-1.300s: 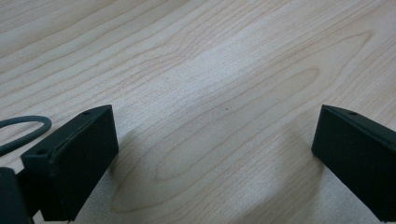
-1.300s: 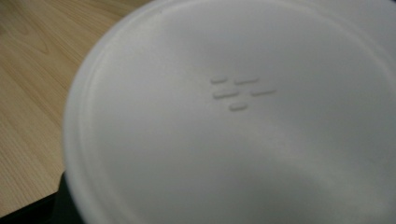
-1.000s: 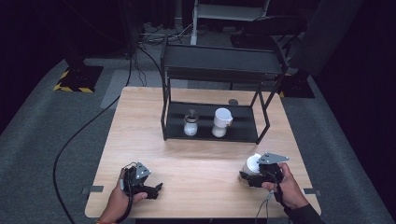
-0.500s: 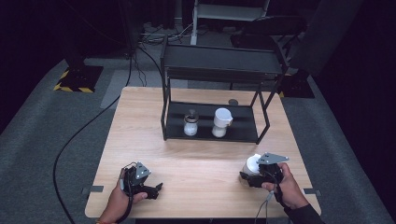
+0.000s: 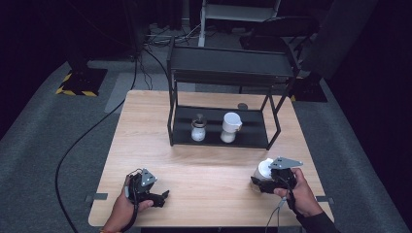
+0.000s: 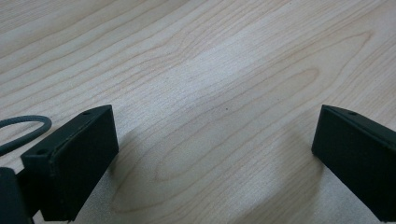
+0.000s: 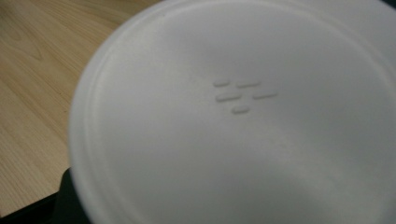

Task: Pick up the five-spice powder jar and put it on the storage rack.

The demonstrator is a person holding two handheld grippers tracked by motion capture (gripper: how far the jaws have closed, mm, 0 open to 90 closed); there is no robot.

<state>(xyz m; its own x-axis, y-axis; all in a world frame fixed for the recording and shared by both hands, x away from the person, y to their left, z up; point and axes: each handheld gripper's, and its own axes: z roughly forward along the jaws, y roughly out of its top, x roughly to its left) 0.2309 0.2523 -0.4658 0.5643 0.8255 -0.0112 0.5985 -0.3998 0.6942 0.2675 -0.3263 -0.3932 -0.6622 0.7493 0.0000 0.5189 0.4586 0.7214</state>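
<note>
My right gripper (image 5: 265, 180) is clenched on a white container (image 5: 265, 169), which sits low over the table (image 5: 145, 126) at about five o'clock of its top, near the front right corner. In the right gripper view the round white end of the container (image 7: 243, 121) is pressed close to the lens, with a small group of raised dashes moulded near its middle, and a strip of light wood grain shows at nine o'clock. My right hand (image 5: 301, 194) wraps the grip from behind, and the grey plate sits on top of it.

My left gripper (image 5: 158, 196) rests near the front left, at about seven o'clock of the tabletop, well apart from the right one. Its jaws are released and spread wide over bare wood, with nothing between them.

At twelve o'clock from my hands stands a black rack (image 5: 223, 63). On its lower shelf are a small jar (image 5: 197, 130) and, just beside it at three o'clock, a white cup (image 5: 231, 126).
</note>
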